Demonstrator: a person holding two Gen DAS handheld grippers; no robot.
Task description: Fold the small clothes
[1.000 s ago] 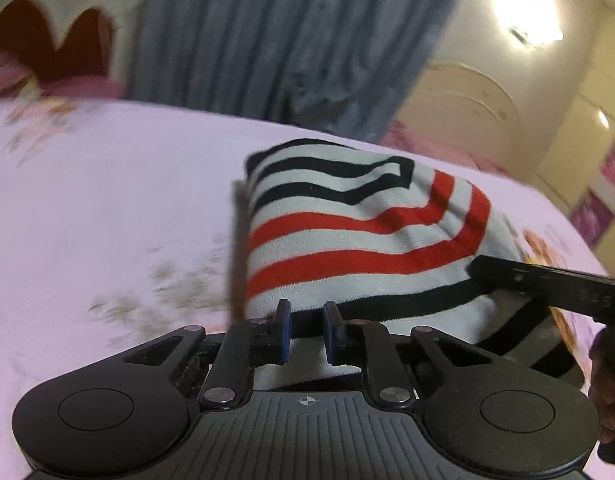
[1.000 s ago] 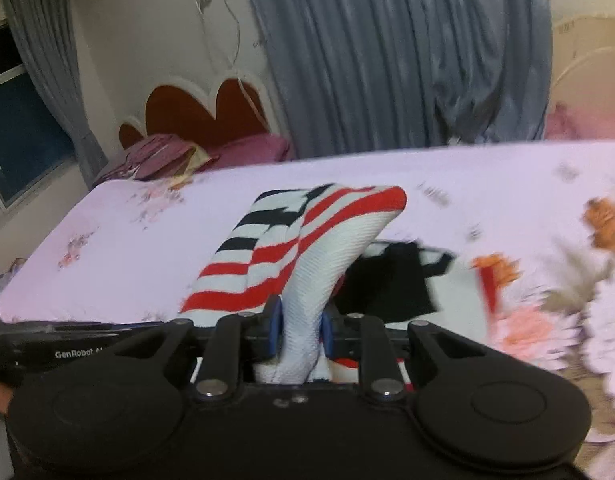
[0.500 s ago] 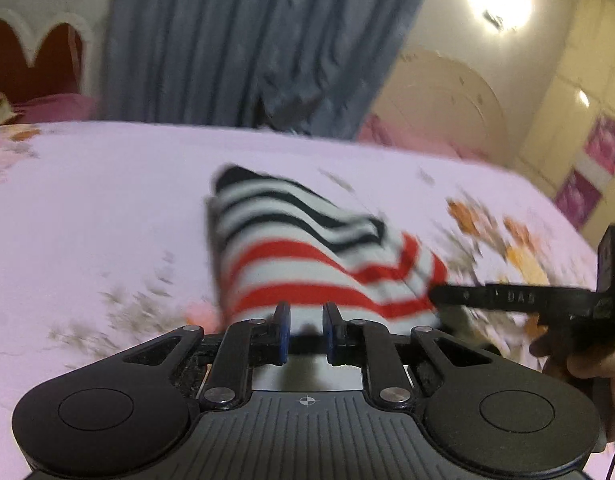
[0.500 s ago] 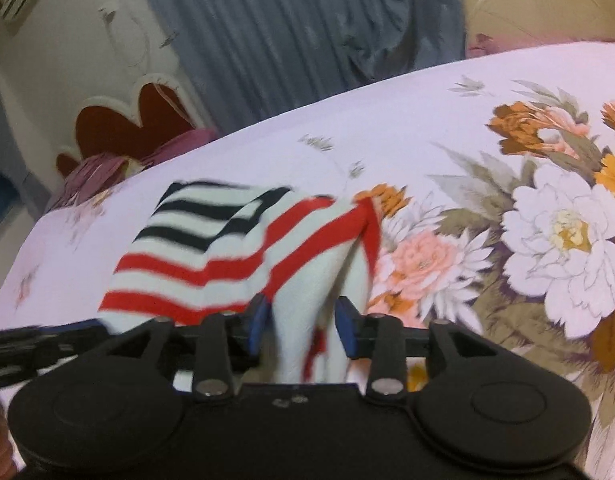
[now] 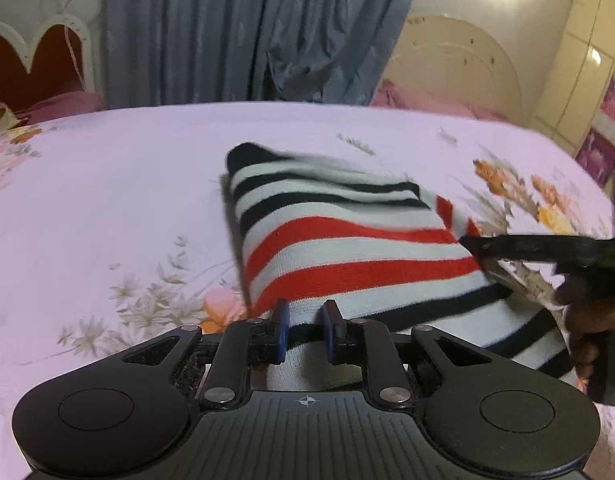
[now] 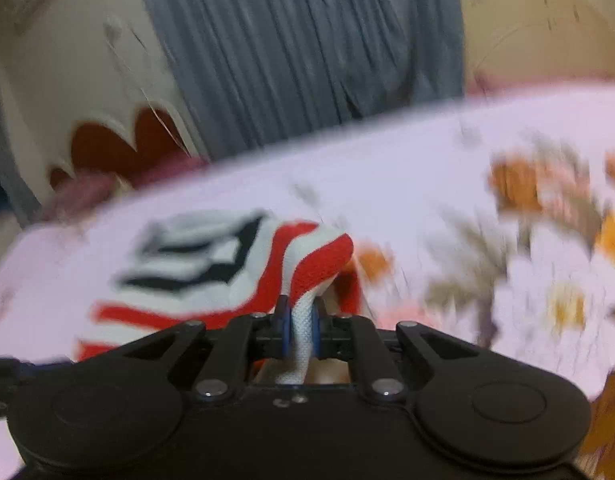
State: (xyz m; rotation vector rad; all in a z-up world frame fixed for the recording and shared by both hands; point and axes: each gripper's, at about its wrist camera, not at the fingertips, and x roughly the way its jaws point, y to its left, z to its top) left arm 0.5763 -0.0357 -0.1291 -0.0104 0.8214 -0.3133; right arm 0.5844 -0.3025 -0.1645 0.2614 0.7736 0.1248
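A small knitted garment (image 5: pixel 347 240) with red, white and black stripes lies partly folded on the bed. My left gripper (image 5: pixel 306 332) is shut on its near white edge, with cloth between the blue pads. In the right wrist view my right gripper (image 6: pixel 299 322) has its jaws closing, and the pads pinch a raised fold of the same garment (image 6: pixel 235 272). The left wrist view shows the right gripper's black finger (image 5: pixel 507 246) at the garment's right corner, with a person's hand (image 5: pixel 587 312) behind it. The right wrist view is motion-blurred.
The bed sheet (image 5: pixel 107 200) is pale lilac with flower prints (image 6: pixel 547 264) towards the right. A red heart-shaped headboard (image 5: pixel 35 68) and pink pillows (image 5: pixel 67 104) stand at the back left, and a grey curtain (image 5: pixel 247 32) hangs behind the bed.
The right gripper's jaws spread around the raised fold half a second ago and now pinch it again, lower down. The left gripper kept its grip while drifting sideways.
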